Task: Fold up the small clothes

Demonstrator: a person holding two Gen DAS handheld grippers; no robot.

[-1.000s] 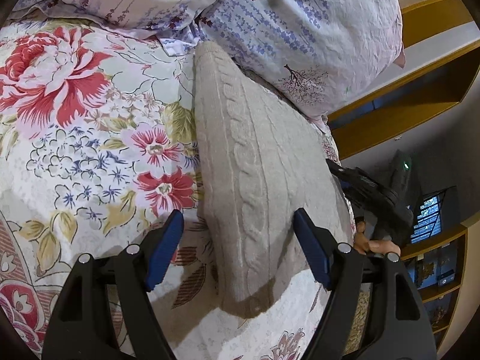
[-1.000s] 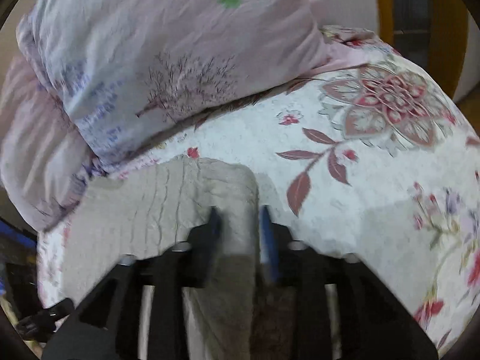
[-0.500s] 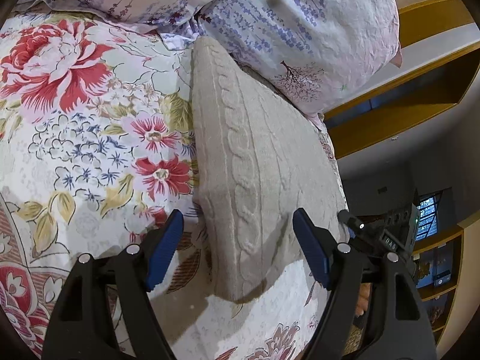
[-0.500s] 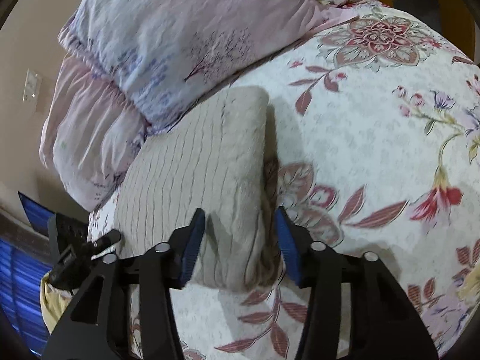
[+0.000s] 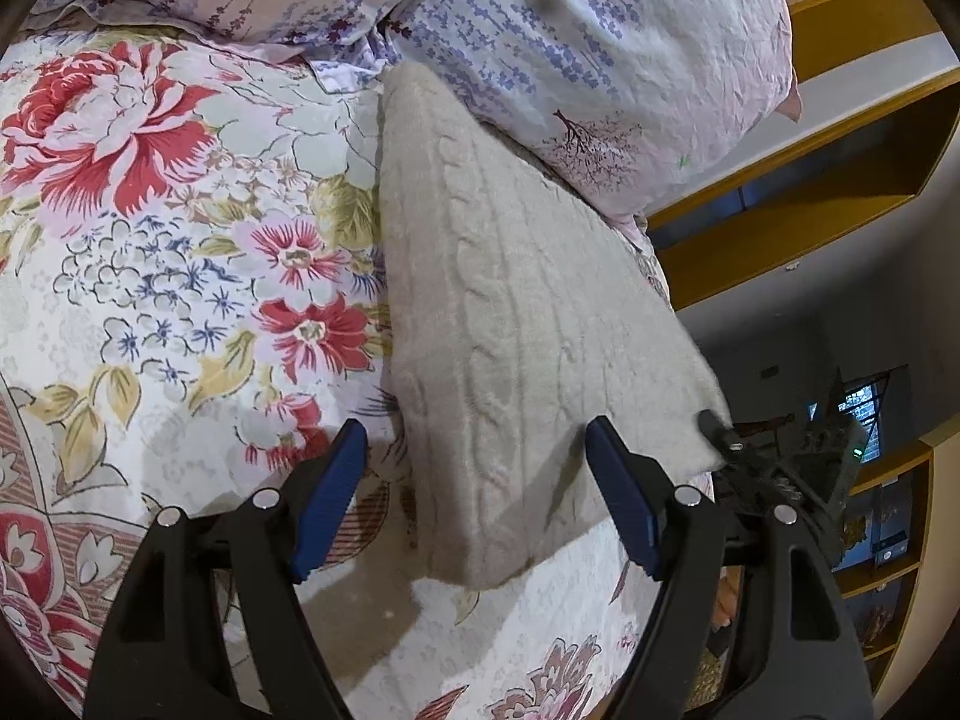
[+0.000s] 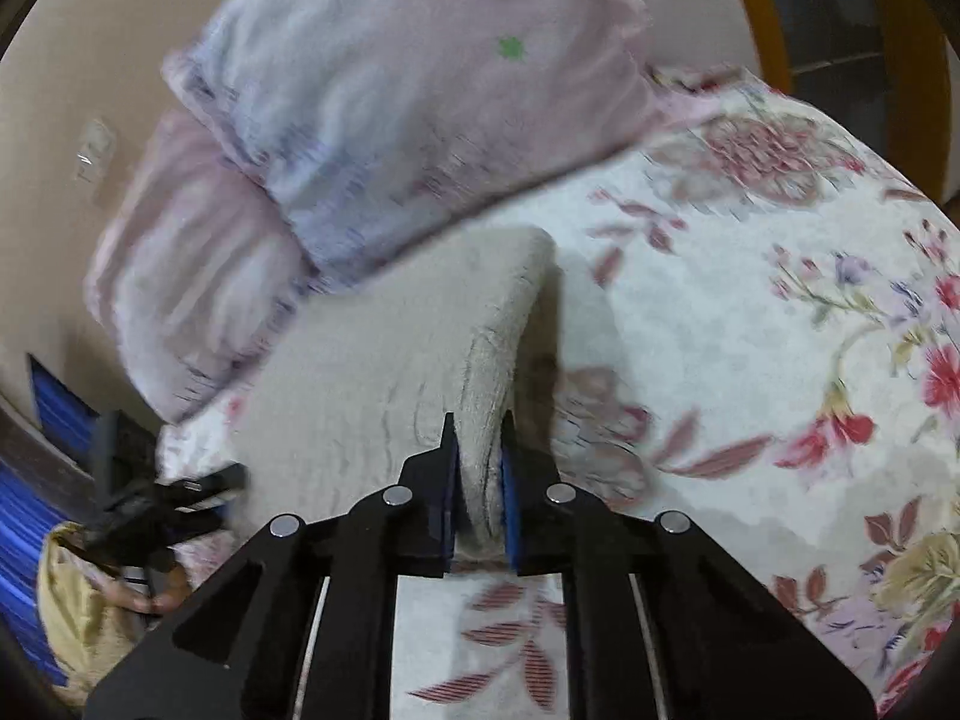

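Observation:
A beige cable-knit sweater (image 5: 516, 312) lies folded into a long block on the floral bedspread (image 5: 150, 276). My left gripper (image 5: 477, 498) hangs open above its near end, one blue pad on each side and neither touching the knit. In the right wrist view my right gripper (image 6: 479, 468) has its jaws closing on the sweater (image 6: 372, 372), with the blue pads pinching the thick folded edge at the near right corner. The right gripper's tip (image 5: 720, 432) also shows at the sweater's right corner in the left wrist view.
Two lilac-print pillows (image 5: 600, 48) press against the sweater's far end. The bed's edge and yellow wooden shelves (image 5: 810, 180) are to the right. A hand (image 6: 150, 594) holds the left gripper (image 6: 198, 486) at the lower left. Floral bedspread (image 6: 750, 330) stretches to the right.
My right gripper drew back along the sweater's right edge to its near corner and closed its jaws on the fold. The left gripper stayed open in place.

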